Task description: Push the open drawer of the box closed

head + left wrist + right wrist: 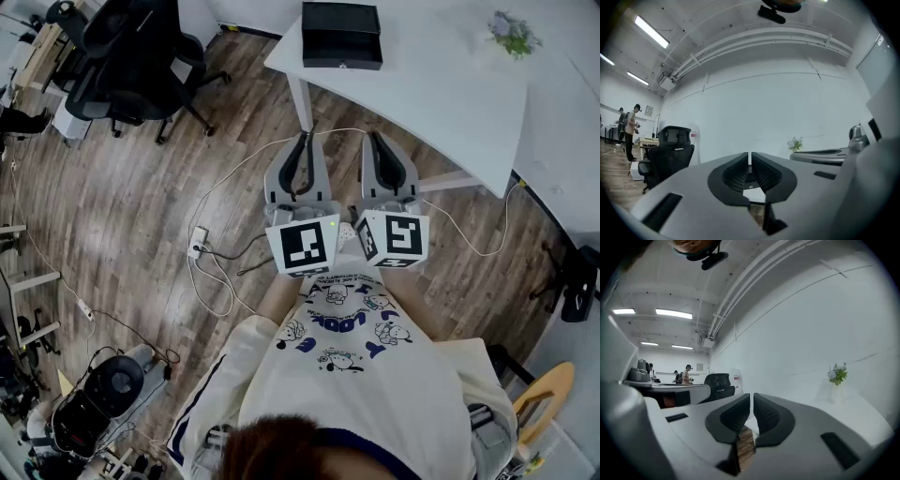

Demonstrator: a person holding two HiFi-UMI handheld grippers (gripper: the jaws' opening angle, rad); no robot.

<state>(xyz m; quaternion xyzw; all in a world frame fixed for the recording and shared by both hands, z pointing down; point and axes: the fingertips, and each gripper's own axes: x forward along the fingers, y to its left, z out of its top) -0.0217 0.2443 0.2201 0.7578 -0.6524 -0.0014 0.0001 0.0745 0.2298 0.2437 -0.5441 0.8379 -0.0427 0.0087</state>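
Head view: left hand-held gripper (305,141) and right hand-held gripper (373,139) both clenched, empty; box (341,36) at twelve o'clock on counter (441,94).

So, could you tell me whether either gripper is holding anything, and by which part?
Nothing is held: the left gripper and right gripper are both shut and empty.

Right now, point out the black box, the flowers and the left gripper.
black box (341,21): head view, its top panel.
flowers (513,34): head view, the blossoms.
left gripper (305,141): head view, between its fingertips.
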